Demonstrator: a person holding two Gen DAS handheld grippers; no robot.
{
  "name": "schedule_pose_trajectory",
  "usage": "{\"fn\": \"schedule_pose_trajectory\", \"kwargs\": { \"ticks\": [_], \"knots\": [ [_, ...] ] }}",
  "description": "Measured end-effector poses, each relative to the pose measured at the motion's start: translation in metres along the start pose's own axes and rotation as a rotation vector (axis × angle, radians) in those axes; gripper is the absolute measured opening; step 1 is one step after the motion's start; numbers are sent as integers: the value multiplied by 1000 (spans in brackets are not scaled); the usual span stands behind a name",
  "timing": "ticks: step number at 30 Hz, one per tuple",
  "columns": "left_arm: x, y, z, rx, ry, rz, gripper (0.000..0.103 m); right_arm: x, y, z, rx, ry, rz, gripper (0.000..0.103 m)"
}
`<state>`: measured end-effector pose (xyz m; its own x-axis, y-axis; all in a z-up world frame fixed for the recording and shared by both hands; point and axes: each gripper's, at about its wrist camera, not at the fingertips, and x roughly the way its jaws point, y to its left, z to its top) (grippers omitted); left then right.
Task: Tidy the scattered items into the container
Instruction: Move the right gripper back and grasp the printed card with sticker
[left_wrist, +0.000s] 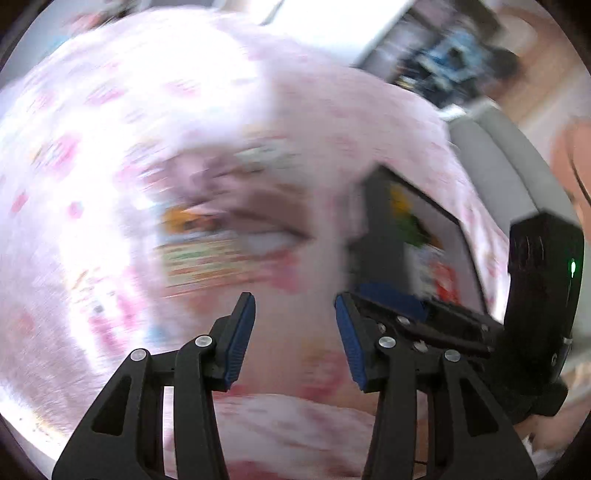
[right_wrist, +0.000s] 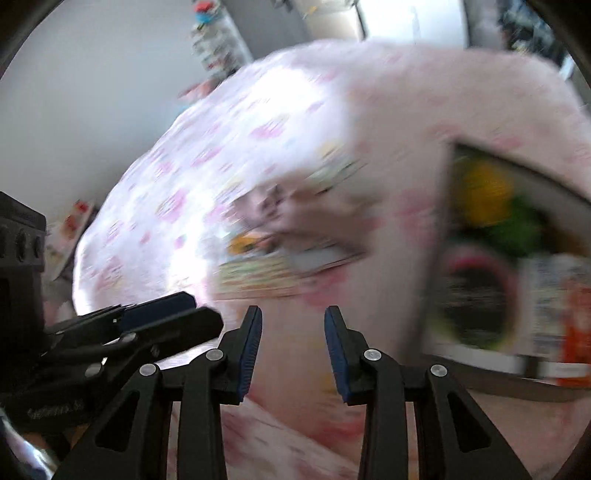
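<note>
Both views are motion-blurred. A dark-walled container stands on a pink patterned bedspread, with yellow, green and red items inside; it fills the right of the right wrist view. A scatter of flat colourful items lies on the bedspread ahead of both grippers and also shows in the right wrist view. My left gripper is open and empty above the bedspread. My right gripper is open and empty, just right of the left one.
The right gripper's body sits close at the right of the left wrist view. The left gripper's fingers show at the left of the right wrist view. A white wall and blurred shelves lie beyond the bed.
</note>
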<state>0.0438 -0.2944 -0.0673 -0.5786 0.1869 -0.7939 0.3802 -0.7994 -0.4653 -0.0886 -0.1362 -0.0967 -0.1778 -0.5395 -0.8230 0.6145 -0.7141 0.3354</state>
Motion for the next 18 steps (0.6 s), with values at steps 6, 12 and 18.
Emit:
{"fn": "schedule_pose_trajectory", "kwargs": {
  "ticks": [6, 12, 18],
  "knots": [
    [37, 90, 12, -180, 90, 40, 33, 83, 12, 15, -10, 116, -42, 31],
    [64, 118, 20, -233, 134, -61, 31, 113, -15, 18, 57, 147, -86, 32],
    [84, 122, 28, -239, 152, -43, 23, 139, -26, 18, 107, 186, -41, 42]
  ]
}}
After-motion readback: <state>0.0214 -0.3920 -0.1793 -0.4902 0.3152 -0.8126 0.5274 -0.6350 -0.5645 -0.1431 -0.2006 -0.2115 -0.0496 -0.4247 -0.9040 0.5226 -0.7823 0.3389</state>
